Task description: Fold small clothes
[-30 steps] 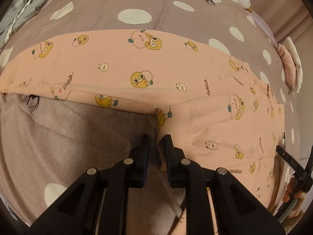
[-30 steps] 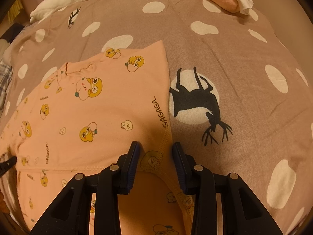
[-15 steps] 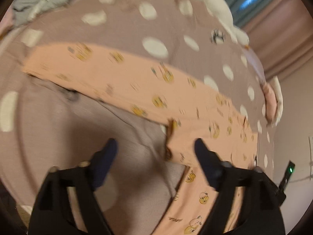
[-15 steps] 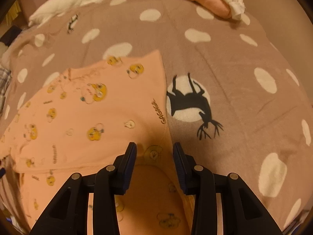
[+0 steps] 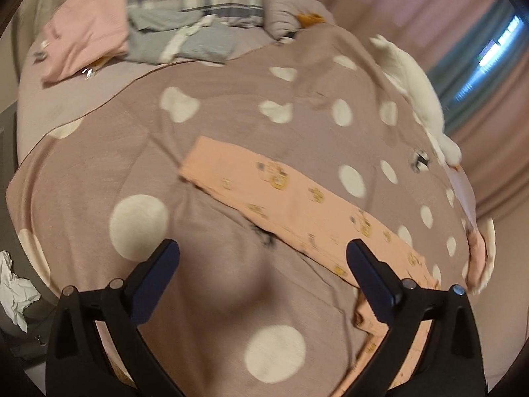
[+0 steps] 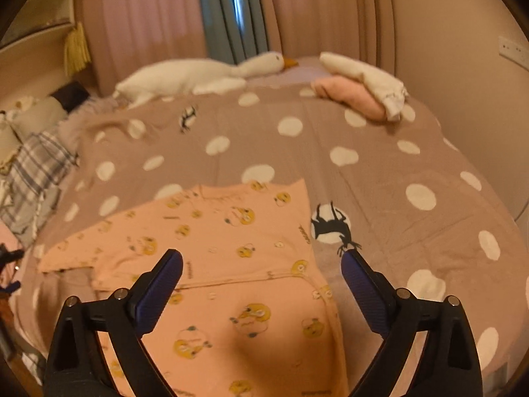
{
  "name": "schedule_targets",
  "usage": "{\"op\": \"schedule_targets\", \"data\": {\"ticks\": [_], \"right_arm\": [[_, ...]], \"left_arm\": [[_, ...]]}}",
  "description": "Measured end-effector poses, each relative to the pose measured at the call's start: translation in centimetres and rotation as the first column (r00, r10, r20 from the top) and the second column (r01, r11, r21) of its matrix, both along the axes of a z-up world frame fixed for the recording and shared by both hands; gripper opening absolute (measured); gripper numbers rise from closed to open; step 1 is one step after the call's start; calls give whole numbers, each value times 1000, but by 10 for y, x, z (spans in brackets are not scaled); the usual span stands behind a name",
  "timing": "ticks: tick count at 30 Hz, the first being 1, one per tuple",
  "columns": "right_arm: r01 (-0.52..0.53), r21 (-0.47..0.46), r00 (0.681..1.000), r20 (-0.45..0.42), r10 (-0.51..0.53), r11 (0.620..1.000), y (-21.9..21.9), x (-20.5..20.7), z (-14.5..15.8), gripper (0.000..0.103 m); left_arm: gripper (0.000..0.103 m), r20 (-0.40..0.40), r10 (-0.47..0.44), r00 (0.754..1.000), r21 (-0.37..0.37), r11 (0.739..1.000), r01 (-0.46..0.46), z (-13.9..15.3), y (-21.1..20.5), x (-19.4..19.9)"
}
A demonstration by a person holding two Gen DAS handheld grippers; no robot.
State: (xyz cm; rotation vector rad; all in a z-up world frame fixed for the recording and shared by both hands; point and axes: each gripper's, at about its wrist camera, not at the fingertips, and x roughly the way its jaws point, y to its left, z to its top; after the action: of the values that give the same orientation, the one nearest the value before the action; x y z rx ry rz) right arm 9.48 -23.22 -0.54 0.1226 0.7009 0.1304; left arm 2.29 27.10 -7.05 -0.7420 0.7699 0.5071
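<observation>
Lying flat on the dotted blanket, the peach garment has one sleeve stretched out to its left. Both claws hang above it with fingers spread wide, gripping nothing: the right claw over the garment's body, the left claw over bare blanket beside the sleeve. Beyond the garment lies a goose toy.

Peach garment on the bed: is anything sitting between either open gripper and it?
Nothing visible does. The peach garment lies flat on the dotted blanket, directly ahead of the open right gripper. From the open left gripper, only bare blanket lies before its sleeve. The goose plush and folded clothes sit far behind.
</observation>
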Motion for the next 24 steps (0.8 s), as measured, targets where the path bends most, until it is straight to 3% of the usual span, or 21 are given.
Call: {"op": "schedule_targets", "data": {"ticks": [2, 6, 13, 21, 23, 24], "right_arm": [[7, -2, 1000, 5, -7, 1000, 1, -9, 1, 96], [33, -21, 999, 2, -33, 999, 4, -20, 0, 96], [61, -22, 997, -44, -62, 998, 7, -28, -9, 96], [82, -19, 995, -61, -83, 996, 7, -29, -10, 96], [79, -17, 995, -65, -80, 997, 7, -29, -10, 96], [77, -14, 995, -68, -78, 997, 7, -29, -11, 96]], "left_arm": [[99, -17, 20, 1000, -3, 1000, -20, -8, 11, 2], [82, -26, 59, 998, -50, 997, -60, -30, 40, 4], [53, -3, 134, 991, -234, 963, -131, -66, 78, 14], [50, 76, 199, 977, -292, 942, -169, -77, 92, 25], [36, 74, 220, 973, -277, 941, -192, -78, 94, 27], [21, 75, 216, 973, -267, 945, -189, -79, 94, 28]]}}
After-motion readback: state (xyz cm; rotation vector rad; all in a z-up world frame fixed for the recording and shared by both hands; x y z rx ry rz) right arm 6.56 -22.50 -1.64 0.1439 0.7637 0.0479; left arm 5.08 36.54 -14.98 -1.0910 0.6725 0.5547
